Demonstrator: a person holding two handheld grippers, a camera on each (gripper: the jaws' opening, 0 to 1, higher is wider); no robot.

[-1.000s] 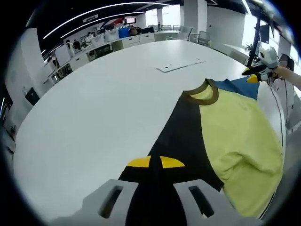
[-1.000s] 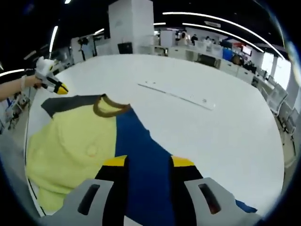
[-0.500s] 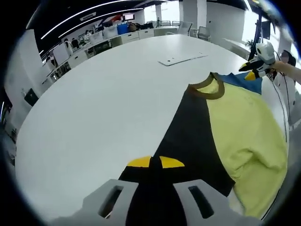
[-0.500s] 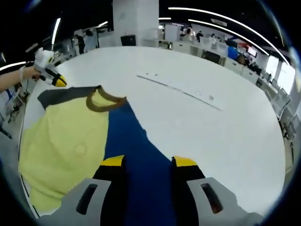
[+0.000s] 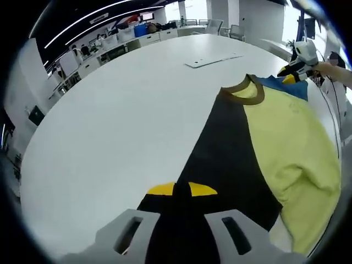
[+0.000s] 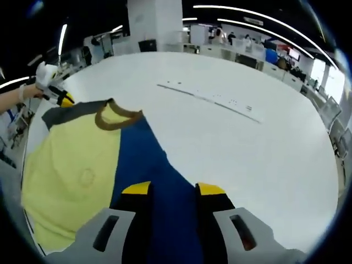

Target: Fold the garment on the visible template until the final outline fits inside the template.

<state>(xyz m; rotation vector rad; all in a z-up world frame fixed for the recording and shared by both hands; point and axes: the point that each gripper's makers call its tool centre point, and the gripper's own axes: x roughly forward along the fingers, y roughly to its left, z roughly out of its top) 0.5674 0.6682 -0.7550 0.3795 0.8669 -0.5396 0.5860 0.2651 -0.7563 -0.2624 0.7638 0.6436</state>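
Garment (image 5: 286,143) spread flat on a large white table (image 5: 110,121), lying toward the right of the left gripper view and toward the left of the right gripper view. Yellow body, brown ribbed collar (image 5: 246,92) at the far end, one black sleeve panel (image 5: 225,165) and one blue sleeve panel (image 6: 154,176) (blue also showing past the collar in the left gripper view). Faint round mark noted on the yellow chest in the right gripper view. Left gripper (image 5: 181,190) clamped on the near end of the black panel, yellow-tipped jaws nearly together with dark fabric pinched between them. Right gripper (image 6: 173,190) with jaws set on either side of the near end of the blue panel, fabric running between them; jaws closed down on the cloth. Same two tools seen at a distance in the opposite views, each held in a hand (image 6: 27,92) at the garment's far corner, beside the collar. White edge (image 5: 283,242) visible just beyond the yellow hem, under the garment; cannot tell what it is. Thin flat strip (image 6: 212,100) with small holes lying on the table beyond the collar, well apart from the garment. Office desks (image 5: 126,44) and chairs around the far side of the table.
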